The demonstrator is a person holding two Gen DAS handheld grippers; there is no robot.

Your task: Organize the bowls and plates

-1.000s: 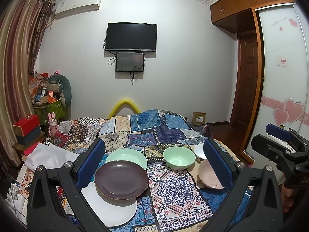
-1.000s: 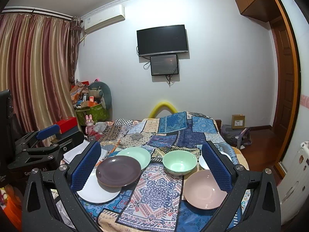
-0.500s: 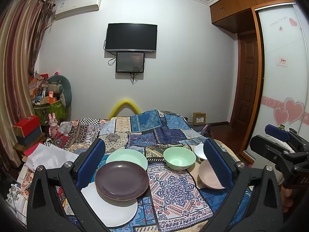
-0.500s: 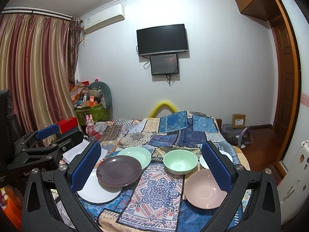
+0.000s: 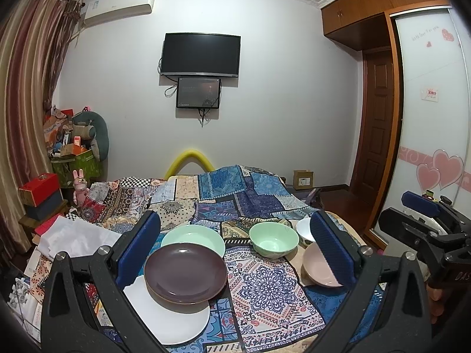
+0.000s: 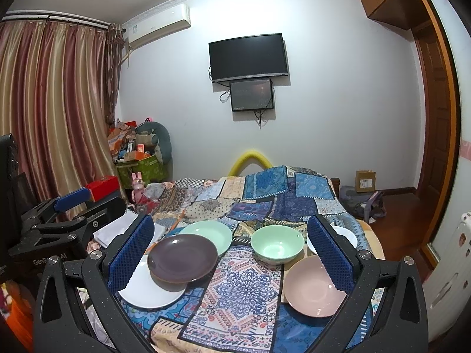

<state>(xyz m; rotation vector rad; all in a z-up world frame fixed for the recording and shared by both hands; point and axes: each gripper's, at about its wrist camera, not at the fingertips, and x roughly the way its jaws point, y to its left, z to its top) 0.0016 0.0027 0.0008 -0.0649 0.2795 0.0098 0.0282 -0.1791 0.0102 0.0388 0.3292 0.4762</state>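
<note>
On the patchwork-covered bed a dark purple plate point(image 5: 186, 273) rests on a white plate point(image 5: 173, 323) and overlaps a mint green plate point(image 5: 194, 235). To the right stand a mint green bowl point(image 5: 273, 239), a pink bowl point(image 5: 319, 270) and a small white bowl point(image 5: 303, 229). The same dishes show in the right wrist view: purple plate point(image 6: 182, 257), green bowl point(image 6: 277, 247), pink bowl point(image 6: 313, 286). My left gripper point(image 5: 235, 250) is open and empty, held above the near edge. My right gripper point(image 6: 232, 250) is open and empty, likewise above the dishes.
The patchwork cloth point(image 5: 259, 288) covers the bed. White fabric point(image 5: 73, 235) lies at the left edge. Boxes and a green bag point(image 5: 76, 167) crowd the left corner. A wardrobe door point(image 5: 432, 147) is at the right. A cardboard box point(image 6: 365, 181) sits on the floor.
Both views have barely shifted; the dishes lie where they were and both grippers stay open.
</note>
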